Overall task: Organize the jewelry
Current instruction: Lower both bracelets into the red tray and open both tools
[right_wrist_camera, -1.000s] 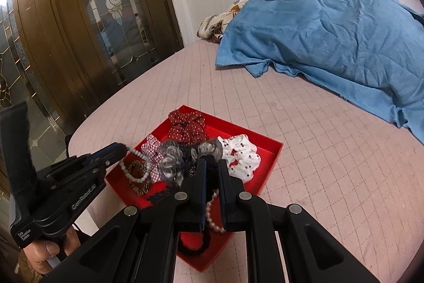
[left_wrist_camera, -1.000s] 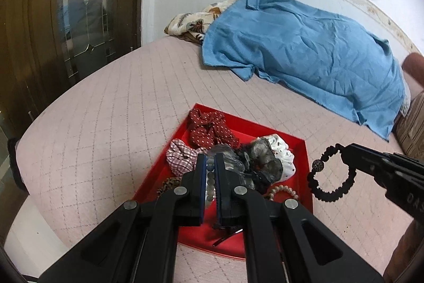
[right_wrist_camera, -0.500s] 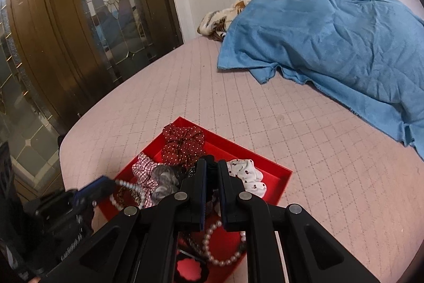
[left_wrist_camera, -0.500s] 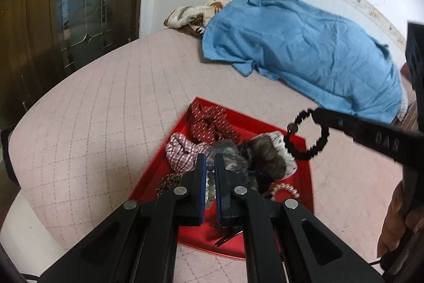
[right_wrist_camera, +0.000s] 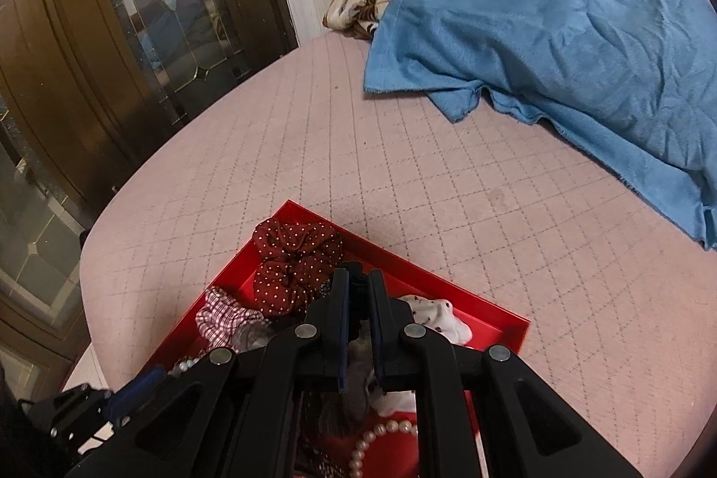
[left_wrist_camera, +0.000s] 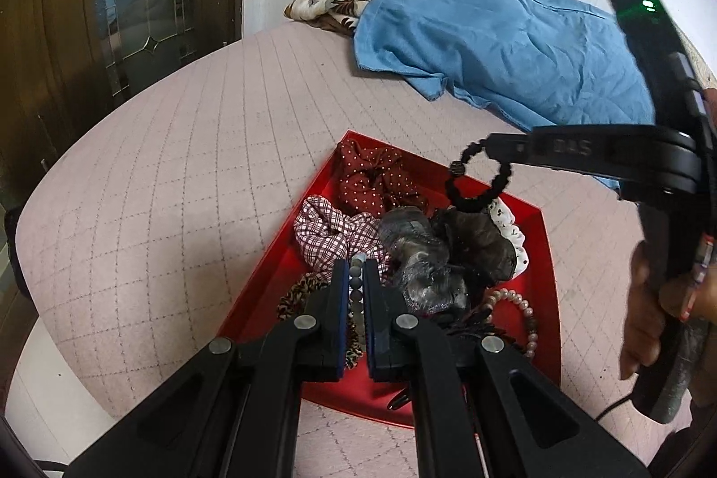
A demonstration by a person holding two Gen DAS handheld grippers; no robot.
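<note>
A red tray (left_wrist_camera: 549, 254) lies on the pink quilted bed, full of fabric scrunchies and bead bracelets. My left gripper (left_wrist_camera: 356, 281) hangs low over its near side, shut on a pale bead bracelet (left_wrist_camera: 356, 276) that shows between the pads. From the right, my right gripper (left_wrist_camera: 490, 143) reaches over the tray, shut on a black bead bracelet (left_wrist_camera: 477, 182) whose loop dangles above the dark scrunchies. In the right wrist view the right gripper (right_wrist_camera: 358, 281) pinches the black bracelet (right_wrist_camera: 355, 274) over the tray (right_wrist_camera: 448, 281), and the left gripper (right_wrist_camera: 154, 376) shows at the lower left.
In the tray lie a red dotted scrunchie (left_wrist_camera: 372, 182), a plaid one (left_wrist_camera: 331, 231), grey-black ones (left_wrist_camera: 448, 249), a white printed one (left_wrist_camera: 515, 240) and a pink pearl bracelet (left_wrist_camera: 515, 299). A blue shirt (left_wrist_camera: 493, 39) covers the far bed. A wooden glass door (right_wrist_camera: 112, 30) stands left.
The right gripper has carried the black bracelet leftward, from beside the tray to above it. The left gripper has sunk slightly, still gripping the pale beads.
</note>
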